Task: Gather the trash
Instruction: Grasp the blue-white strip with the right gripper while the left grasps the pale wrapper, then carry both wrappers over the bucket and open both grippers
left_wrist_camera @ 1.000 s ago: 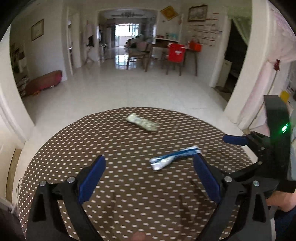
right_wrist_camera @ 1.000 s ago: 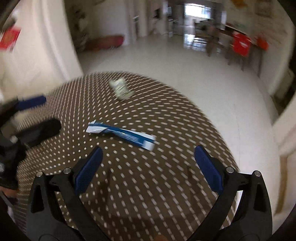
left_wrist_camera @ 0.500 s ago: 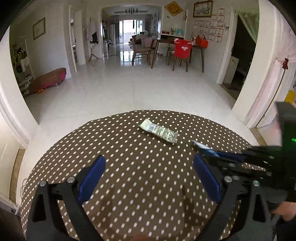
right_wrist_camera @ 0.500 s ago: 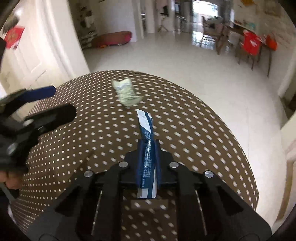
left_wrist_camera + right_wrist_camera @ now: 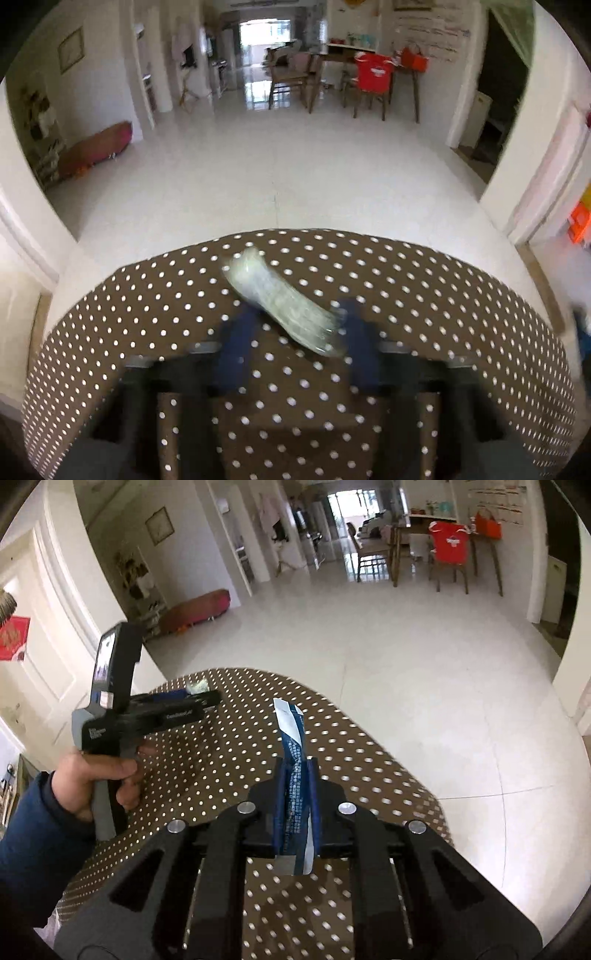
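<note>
A pale green crumpled wrapper (image 5: 280, 299) lies on the brown polka-dot table (image 5: 443, 314). My left gripper (image 5: 299, 332) is blurred; its blue fingers (image 5: 236, 343) stand either side of the wrapper's near end, with a gap still between them. In the right wrist view the left gripper (image 5: 192, 698) reaches over the wrapper (image 5: 197, 686) at the table's far left. My right gripper (image 5: 295, 790) is shut on a blue and white wrapper (image 5: 291, 746), which sticks up between the fingers above the table (image 5: 369, 775).
The table's far edge drops to a white tiled floor (image 5: 295, 177). A dining table with chairs (image 5: 369, 81) stands far back. A red cushion (image 5: 96, 144) lies by the left wall. A white pillar (image 5: 546, 155) is at the right.
My left gripper has moved forward over the green wrapper and its fingers have narrowed around it. My right gripper has lifted the blue wrapper off the table and pulled away to the right.
</note>
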`<state>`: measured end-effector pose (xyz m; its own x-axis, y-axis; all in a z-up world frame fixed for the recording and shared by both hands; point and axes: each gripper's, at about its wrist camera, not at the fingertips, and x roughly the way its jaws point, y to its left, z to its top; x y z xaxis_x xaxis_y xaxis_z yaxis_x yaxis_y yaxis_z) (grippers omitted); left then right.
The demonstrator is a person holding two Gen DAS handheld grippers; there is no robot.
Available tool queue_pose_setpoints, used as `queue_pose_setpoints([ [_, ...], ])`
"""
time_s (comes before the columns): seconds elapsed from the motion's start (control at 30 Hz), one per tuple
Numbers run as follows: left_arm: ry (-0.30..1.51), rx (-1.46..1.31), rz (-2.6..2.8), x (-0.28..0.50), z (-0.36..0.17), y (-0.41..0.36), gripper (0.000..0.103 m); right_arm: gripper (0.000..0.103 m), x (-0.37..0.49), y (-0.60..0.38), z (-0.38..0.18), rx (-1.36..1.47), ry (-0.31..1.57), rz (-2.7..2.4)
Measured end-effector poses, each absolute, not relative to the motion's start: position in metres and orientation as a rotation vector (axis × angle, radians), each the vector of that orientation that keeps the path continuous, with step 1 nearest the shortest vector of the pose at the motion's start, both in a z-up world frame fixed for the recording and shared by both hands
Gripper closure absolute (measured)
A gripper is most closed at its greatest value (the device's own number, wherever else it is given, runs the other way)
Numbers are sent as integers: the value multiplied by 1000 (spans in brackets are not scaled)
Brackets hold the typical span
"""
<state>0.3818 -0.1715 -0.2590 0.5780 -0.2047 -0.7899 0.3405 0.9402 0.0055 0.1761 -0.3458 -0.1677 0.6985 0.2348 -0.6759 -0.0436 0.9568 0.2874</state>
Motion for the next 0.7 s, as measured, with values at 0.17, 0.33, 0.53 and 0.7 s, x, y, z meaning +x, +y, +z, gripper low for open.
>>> queue_pose_setpoints([
  [0.17, 924, 108, -445, 357, -256, -172, 86, 91, 149, -379, -162, 323, 750, 114],
  [0.33, 891, 100, -535, 307, -246, -188, 86, 91, 123, -400, -157, 375, 730, 55],
  [0.53, 844, 85, -637, 256, -227, -229, 86, 91, 80, -443, -143, 414, 693, -32],
  [0.7, 801, 116, -748, 207, -211, -277, 86, 91, 30, -479, -142, 465, 654, -124],
])
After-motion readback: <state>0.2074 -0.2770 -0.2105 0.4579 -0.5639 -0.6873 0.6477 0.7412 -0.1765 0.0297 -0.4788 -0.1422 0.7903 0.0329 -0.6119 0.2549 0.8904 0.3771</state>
